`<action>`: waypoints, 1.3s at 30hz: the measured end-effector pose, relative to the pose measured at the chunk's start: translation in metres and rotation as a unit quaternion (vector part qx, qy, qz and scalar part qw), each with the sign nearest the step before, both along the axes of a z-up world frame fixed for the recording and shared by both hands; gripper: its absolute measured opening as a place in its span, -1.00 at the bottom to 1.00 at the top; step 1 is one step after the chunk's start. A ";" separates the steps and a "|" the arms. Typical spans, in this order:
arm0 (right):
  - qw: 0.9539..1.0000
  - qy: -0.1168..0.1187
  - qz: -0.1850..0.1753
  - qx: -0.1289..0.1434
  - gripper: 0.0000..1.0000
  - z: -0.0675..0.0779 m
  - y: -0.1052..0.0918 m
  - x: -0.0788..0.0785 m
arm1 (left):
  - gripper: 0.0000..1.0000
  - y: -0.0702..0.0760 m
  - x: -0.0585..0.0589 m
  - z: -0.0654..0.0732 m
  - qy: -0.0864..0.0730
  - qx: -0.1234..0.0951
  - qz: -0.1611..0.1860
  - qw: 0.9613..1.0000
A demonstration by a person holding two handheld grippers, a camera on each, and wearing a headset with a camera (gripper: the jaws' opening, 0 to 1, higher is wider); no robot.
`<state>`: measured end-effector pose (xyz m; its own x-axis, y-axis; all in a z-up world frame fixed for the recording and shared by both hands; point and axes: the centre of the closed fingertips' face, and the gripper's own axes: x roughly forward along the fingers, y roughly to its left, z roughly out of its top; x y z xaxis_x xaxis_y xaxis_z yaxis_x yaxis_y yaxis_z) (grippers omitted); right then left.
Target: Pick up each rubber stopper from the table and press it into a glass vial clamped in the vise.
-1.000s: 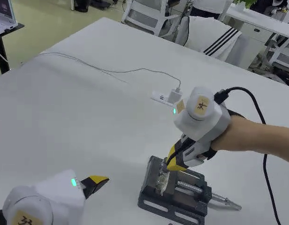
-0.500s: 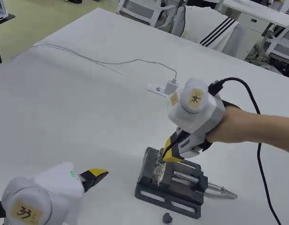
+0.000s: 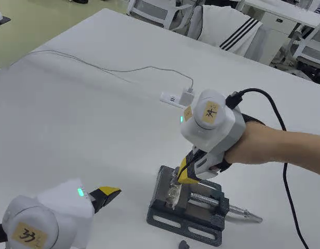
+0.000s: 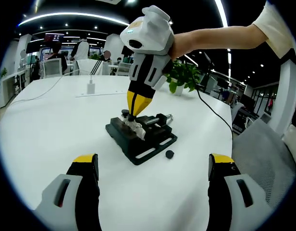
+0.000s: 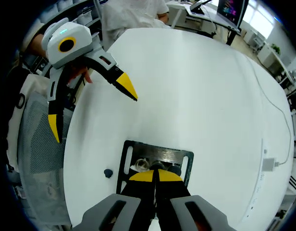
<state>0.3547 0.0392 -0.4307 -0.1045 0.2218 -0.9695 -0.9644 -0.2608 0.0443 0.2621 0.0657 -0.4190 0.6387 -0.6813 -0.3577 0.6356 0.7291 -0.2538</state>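
Right hand-held gripper [image 3: 187, 177]: jaws closed together, yellow tips pointing down and positioned directly over the glass vials [image 3: 174, 192] clamped in the vise [image 3: 188, 217]. In the right gripper view the closed tips sit at the vial mouths, with a dark item just beside them; whether the tips press on a stopper cannot be determined. Left hand-held gripper [image 4: 153, 166]: jaws spread wide, nothing between them, held above the worktop [image 3: 97, 129] near its front edge and well apart from the vise. The vise is dark grey, stands flat on the white worktop, and its screw handle [image 3: 245, 214] projects towards the person's right. One loose rubber stopper [image 4: 170, 154], small and dark, lies on the worktop just beside the base of the vise, on the side nearest the person, touching neither hand-held gripper. A white cable [image 3: 97, 67] runs across the far part of the worktop to a white charger plug [image 3: 182, 98] beyond the vise. A black cable [image 3: 284, 155] leads from the right hand-held gripper past the forearm.
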 end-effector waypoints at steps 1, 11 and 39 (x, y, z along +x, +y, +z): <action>1.000 0.001 -0.001 -0.003 -1.00 0.000 0.000 0.000 | 0.88 0.000 0.000 0.000 0.001 0.000 0.000 1.000; 0.999 0.009 -0.035 -0.022 -1.00 -0.002 0.002 0.002 | 0.88 0.000 -0.001 -0.005 0.008 -0.001 0.000 1.000; 0.997 0.030 -0.033 -0.067 -1.00 -0.004 0.004 0.003 | 0.87 0.000 0.002 -0.008 0.010 -0.008 0.007 1.000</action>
<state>0.3577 0.0427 -0.4345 -0.1518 0.0982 -0.9835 -0.9740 -0.1842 0.1319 0.2637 0.0655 -0.4269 0.6407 -0.6779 -0.3604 0.6201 0.7337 -0.2776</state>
